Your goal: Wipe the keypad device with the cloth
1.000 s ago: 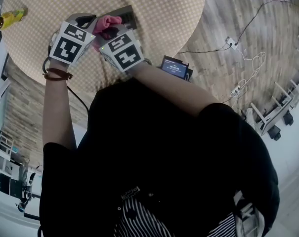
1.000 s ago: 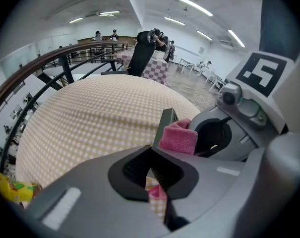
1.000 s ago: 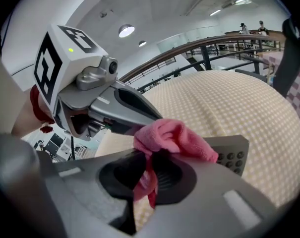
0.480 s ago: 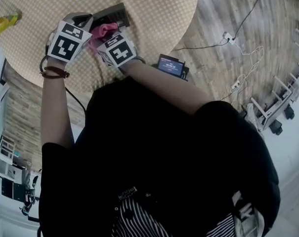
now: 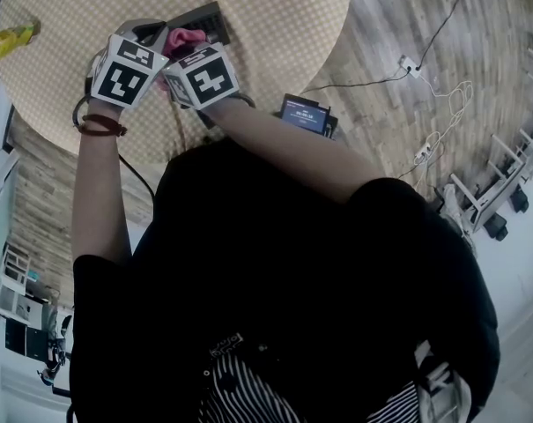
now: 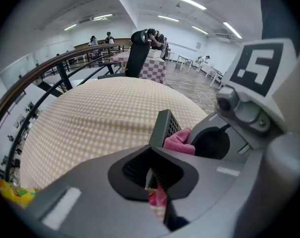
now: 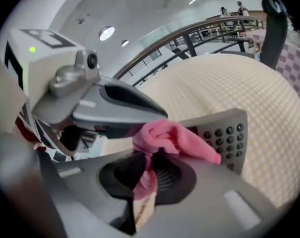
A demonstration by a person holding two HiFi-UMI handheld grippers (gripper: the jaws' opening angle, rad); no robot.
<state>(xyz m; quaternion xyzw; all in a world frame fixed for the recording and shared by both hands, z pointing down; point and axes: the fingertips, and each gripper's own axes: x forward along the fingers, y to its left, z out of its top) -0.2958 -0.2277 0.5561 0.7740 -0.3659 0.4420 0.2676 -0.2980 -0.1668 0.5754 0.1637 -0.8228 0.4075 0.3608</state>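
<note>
In the right gripper view the cloth (image 7: 174,140) hides the left part of the keypad device (image 7: 224,135), and the body of the right gripper (image 7: 142,177) covers its lower edge. In the left gripper view the device stands edge-on behind the left gripper (image 6: 152,175), with most of its keys out of sight. In the head view the 2 marker cubes cover the jaws and most of the device, the yellow bottle (image 5: 13,33) is cut off at 10 o'clock, and the small screen (image 5: 306,115) is too small to read.
</note>
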